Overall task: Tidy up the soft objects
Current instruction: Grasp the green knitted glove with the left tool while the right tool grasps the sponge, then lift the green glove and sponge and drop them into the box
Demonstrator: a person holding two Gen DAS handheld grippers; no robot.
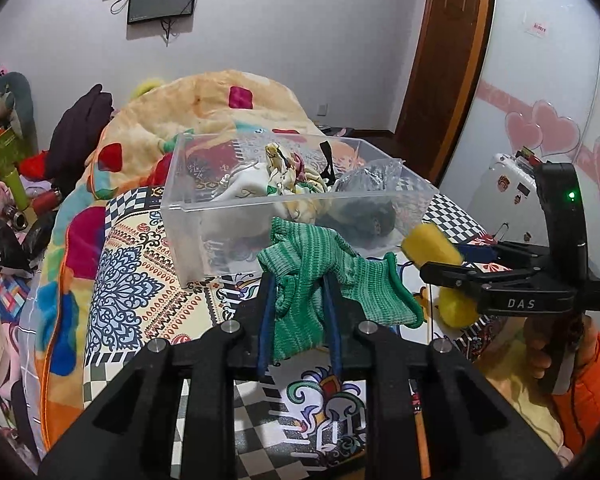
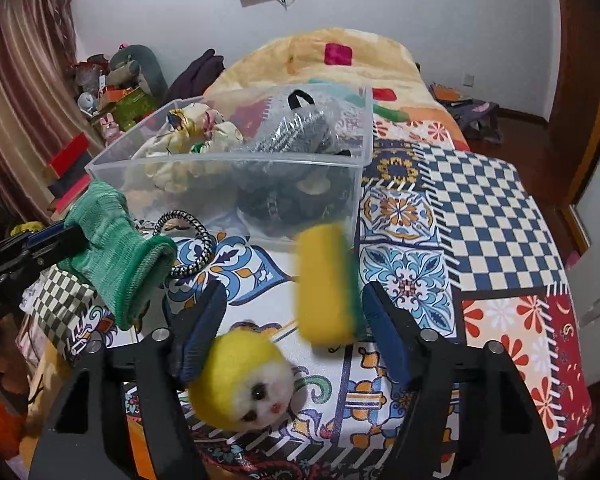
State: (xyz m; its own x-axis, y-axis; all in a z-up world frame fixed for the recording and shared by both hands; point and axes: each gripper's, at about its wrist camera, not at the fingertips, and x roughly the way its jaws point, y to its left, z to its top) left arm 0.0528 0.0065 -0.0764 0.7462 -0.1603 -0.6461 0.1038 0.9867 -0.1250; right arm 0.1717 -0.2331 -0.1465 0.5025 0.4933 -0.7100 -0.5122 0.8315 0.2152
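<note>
The clear plastic bin [image 1: 300, 204] sits on the patterned bedspread [image 2: 480, 240], already holding a heap of cloth and a dark bundle in crinkly wrap. Everything else is best placed from it.

Just in front of the bin's near wall, the left tongs [image 1: 300, 300] are closed on a green knitted glove [image 1: 320, 276], pinched through its middle so cuff and fingers flop to either side. It looks light and limp; a grip mid-body like this should carry it, though the hanging cuff could catch on the bin's rim on the way over.

To the right of the bin's front corner, the right tongs [image 2: 292, 320] stand wide open, gripping nothing. A yellow sponge [image 2: 326, 284] with a green scouring face is blurred between them, close to the right finger (whether it is in the air or touching that finger I cannot tell). It should be springy and nearly weightless, so I'd squeeze it across its broad faces rather than its edges.

Nearer than the sponge, by the left finger, lies a small yellow plush head [image 2: 242, 380] with a white face, soft and round, likely to roll; take it around the widest part.

A black-and-white elastic cord [image 2: 192, 240] lies beside the bin's near wall.
</note>
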